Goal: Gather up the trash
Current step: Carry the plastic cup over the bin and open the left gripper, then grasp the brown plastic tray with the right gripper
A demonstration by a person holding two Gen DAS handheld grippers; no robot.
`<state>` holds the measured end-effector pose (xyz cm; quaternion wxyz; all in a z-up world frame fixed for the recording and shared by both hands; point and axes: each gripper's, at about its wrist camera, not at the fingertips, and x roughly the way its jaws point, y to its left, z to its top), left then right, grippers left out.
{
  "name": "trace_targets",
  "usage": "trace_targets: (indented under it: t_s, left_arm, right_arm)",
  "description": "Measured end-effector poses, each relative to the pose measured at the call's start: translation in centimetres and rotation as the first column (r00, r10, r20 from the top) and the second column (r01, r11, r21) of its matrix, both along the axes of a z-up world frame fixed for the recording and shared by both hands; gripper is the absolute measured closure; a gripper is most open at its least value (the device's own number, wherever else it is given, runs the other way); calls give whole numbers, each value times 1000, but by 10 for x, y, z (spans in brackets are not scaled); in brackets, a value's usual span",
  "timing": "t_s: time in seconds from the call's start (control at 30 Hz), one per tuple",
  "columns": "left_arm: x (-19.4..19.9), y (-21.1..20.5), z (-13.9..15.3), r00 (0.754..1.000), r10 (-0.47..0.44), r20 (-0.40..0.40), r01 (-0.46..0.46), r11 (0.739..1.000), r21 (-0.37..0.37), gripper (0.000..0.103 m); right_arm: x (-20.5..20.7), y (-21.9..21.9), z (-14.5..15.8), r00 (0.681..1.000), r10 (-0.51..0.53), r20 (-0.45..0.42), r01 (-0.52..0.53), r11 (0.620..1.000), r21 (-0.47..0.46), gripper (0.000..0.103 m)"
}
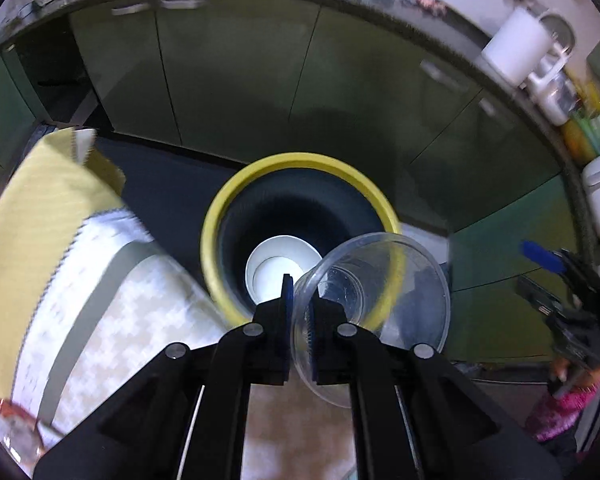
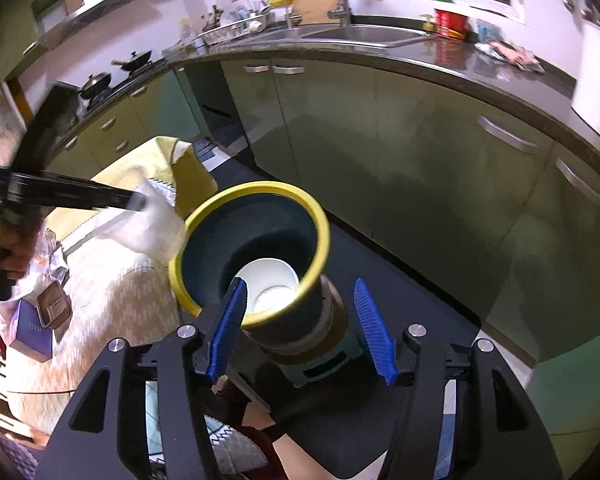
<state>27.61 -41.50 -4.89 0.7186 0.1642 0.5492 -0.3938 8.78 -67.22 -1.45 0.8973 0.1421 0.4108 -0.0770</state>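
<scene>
The left gripper (image 1: 300, 312) pinches the clear cup's (image 1: 374, 304) wall, probably holding it over the yellow-rimmed bin (image 1: 300, 164) to drop. The right gripper (image 2: 300, 320) jaws are spread wide.

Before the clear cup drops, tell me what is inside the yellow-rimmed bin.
A white paper cup lies at the bottom of the bin, mouth up. Anything beneath it is hidden, and the right tongs cover part of the near wall.
</scene>
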Motion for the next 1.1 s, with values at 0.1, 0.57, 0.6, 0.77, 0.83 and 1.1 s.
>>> trace_targets:
  t_s: [0.1,0.57,0.6,0.77,0.83,1.1]
  left_arm:
    - [4,-31,-31,1000,-5,-1,5,998,65,96]
    - [11,-36,-43,999,46,-23,-45,998,43,74]
    - [7,-27,-30,999,47,-23,-47,999,15,74]
    - [-17,31,35,998,65,28,-61,993,-104,62]
    - [-30,65,61,994,92,56,-82,984,-158,55]
    - [-85,221,129,924,299,239,-232,934,-270,27]
  right_arm:
    - [-10,-12,-10,1000,-26,-10,26,1000,11,46]
    - [-11,-23,-31,998,-51,-41,53,998,46,44]
    - [-10,-19,-31,998,-45,-41,47,998,49,44]
    - [0,-2,-34,999,-1,-45,4,998,55,44]
    - [4,7,-34,999,21,-44,-18,998,55,44]
    - [25,69,-27,984,177,-38,-176,984,25,44]
